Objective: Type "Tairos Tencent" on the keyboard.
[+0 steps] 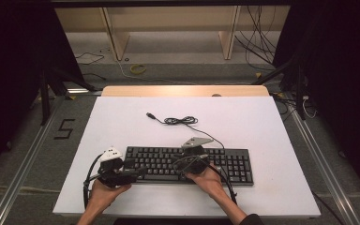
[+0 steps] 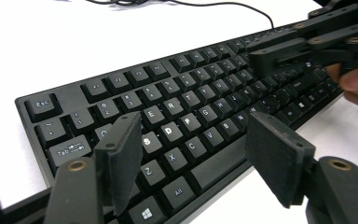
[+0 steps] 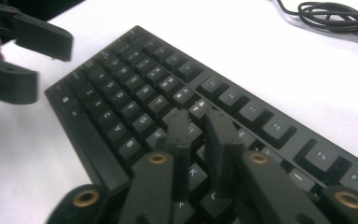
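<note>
A black keyboard [image 1: 236, 165] lies across the near half of the white table top [image 1: 262, 122]. Its black cable [image 1: 180, 121] runs back to a loose coil and a free USB plug [image 1: 150, 115]. My left gripper [image 1: 138, 172] sits at the keyboard's left front corner. In the left gripper view this gripper [image 2: 193, 135] stands open, its jaws wide apart above the keyboard [image 2: 191, 93] with nothing between them. My right gripper [image 1: 180, 164] hovers over the middle keys. In the right gripper view its jaws [image 3: 196, 119] stand almost together, empty, over the keyboard [image 3: 135, 79].
White table surface stretches behind and to the right of the keyboard. A wooden strip [image 1: 183, 90] borders the table's far edge. Beyond it are floor cables [image 1: 262, 42] and wooden shelf legs [image 1: 117, 37]. Metal rails [image 1: 28, 159] run along both sides.
</note>
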The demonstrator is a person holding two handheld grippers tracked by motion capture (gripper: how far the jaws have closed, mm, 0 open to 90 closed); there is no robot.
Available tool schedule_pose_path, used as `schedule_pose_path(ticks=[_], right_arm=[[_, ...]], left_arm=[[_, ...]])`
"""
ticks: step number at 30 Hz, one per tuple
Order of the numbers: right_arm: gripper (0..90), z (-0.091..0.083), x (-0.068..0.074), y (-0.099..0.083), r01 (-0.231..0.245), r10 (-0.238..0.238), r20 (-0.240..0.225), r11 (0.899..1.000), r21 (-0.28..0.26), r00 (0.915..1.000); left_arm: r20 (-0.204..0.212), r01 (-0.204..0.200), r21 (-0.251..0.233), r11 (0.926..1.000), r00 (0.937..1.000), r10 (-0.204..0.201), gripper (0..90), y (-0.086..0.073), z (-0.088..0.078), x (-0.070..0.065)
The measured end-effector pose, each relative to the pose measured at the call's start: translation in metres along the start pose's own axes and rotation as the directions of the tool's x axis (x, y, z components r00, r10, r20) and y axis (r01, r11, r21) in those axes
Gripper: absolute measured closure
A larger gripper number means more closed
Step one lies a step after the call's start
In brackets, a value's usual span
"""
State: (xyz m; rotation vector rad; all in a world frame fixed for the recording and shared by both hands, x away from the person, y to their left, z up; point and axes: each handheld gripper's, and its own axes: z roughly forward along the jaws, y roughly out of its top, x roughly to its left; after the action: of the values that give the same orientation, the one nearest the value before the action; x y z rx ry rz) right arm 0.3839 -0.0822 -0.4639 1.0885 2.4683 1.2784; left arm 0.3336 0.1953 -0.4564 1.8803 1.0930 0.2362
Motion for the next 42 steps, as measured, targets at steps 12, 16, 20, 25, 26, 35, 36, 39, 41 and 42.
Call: schedule_pose_path(ticks=[12,16,20,25,26,35,36,39,41,42], right_arm=[[90.0,0.018,0.001,0.004,-0.002,0.000,0.042,0.998,0.061,0.9991],[90.0,0.020,-0.001,0.003,-0.006,0.002,0.052,0.997,0.075,0.9986],[90.0,0.022,0.000,0.002,-0.001,-0.004,0.062,0.997,0.081,0.9981],[90.0,0.022,0.002,0.000,0.011,-0.018,0.076,0.996,0.087,0.9970],[90.0,0.022,0.001,0.000,0.009,-0.015,0.075,0.996,0.088,0.9970],[90.0,0.020,0.001,0.000,-0.017,0.012,0.071,0.997,0.074,0.9974],[89.2,0.019,0.000,0.000,-0.021,0.017,0.068,0.998,0.065,0.9976],[86.1,0.015,0.000,0.001,-0.029,0.026,0.061,0.998,0.048,0.9978],[84.5,0.013,0.000,0.000,-0.032,0.030,0.055,0.999,0.040,0.9981],[83.8,0.011,0.000,0.000,-0.033,0.032,0.051,0.999,0.034,0.9982]], left_arm=[[0.006,0.001,-0.015,0.9999,1.0000,-0.001,32.3,-0.006,-0.004,-0.001],[0.007,0.003,-0.020,0.9998,1.0000,-0.003,31.9,-0.007,-0.005,-0.001],[0.006,0.003,-0.019,0.9998,1.0000,-0.003,31.8,-0.007,-0.006,-0.001],[0.004,0.001,-0.022,0.9998,1.0000,-0.001,31.7,-0.007,-0.007,-0.001],[0.003,0.001,-0.022,0.9998,1.0000,-0.001,31.7,-0.007,-0.007,-0.001],[-0.004,0.005,-0.023,0.9997,1.0000,-0.005,31.7,-0.008,-0.006,0.001],[-0.005,0.002,-0.023,0.9997,1.0000,-0.002,31.8,-0.008,-0.006,0.002],[-0.005,0.004,-0.024,0.9997,1.0000,-0.004,31.7,-0.008,-0.006,0.001],[-0.006,0.008,-0.027,0.9996,0.9999,-0.008,31.6,-0.007,-0.006,0.002],[-0.008,0.009,-0.028,0.9996,0.9999,-0.010,31.6,-0.007,-0.006,0.002]])
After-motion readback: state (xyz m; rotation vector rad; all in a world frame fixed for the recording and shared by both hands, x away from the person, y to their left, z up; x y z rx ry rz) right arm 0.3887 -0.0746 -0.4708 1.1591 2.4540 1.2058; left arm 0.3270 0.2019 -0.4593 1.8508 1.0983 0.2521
